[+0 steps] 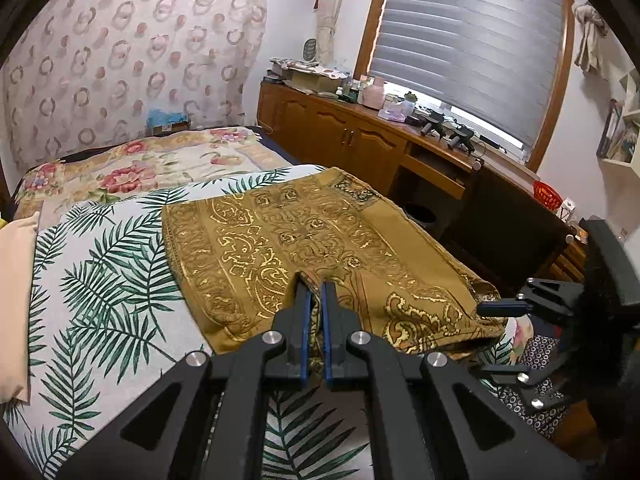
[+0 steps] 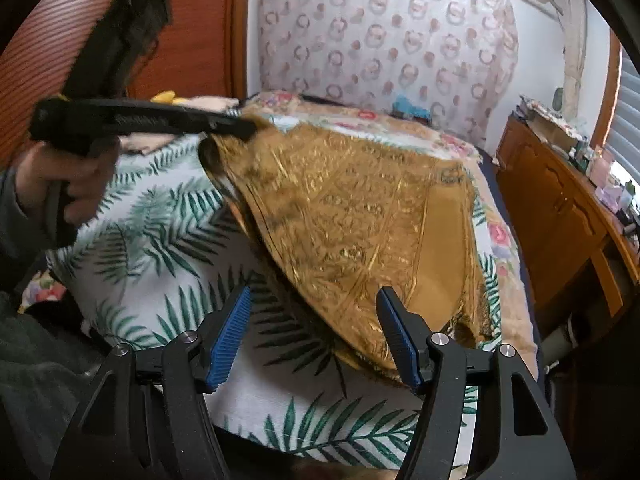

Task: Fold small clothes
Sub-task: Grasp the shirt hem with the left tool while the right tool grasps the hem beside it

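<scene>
Bed with palm-leaf sheet (image 1: 100, 280); floral quilt (image 1: 132, 168) beyond it, peach pillow (image 1: 14, 304) at the left edge. Ring-patterned curtain (image 1: 132, 52) covers the far wall. Wooden cabinet (image 1: 340, 132) under a window blind (image 1: 468, 40), top cluttered with boxes and bottles. Red basket (image 1: 547, 195) further right.

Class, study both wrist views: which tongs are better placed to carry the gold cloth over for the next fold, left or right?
Probably the left. The left tongs are shut on a lifted edge of the gold cloth, while the right tongs stand open, gripping nothing.
</scene>
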Motion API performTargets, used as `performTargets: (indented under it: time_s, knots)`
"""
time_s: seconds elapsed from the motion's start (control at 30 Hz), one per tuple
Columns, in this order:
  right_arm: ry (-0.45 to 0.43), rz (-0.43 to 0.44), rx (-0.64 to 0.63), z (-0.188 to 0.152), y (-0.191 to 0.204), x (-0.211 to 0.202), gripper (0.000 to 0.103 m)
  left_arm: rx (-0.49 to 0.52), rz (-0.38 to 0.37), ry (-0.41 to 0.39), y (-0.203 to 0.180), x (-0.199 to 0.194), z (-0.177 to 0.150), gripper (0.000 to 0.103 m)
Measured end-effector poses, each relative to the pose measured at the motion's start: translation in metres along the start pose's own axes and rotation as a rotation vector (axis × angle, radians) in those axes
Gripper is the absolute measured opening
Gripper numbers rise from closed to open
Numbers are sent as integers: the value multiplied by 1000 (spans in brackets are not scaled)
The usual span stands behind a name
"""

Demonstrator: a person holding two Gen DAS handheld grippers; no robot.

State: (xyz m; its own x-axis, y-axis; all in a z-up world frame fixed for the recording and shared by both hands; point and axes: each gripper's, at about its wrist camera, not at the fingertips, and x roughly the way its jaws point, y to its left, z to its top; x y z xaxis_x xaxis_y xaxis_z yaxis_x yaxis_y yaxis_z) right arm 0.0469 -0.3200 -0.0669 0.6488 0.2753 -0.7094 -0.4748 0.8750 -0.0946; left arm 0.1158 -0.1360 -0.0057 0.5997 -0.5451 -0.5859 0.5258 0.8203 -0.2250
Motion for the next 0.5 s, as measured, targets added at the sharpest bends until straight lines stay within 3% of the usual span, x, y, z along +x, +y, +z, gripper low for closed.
performTargets:
  time_s: [0.37,0.43,0.5]
  knots:
    - [55,-38,50,-14,-35,16,66,-3,13,-3,1,-2,-3,2]
    - [49,-27,46,-14,-38,16,60,-5,15,-3,1,-3,-4,2]
    - [41,-8,44,-12,-38,14,38,-6,20,-5,1,-5,-4,2]
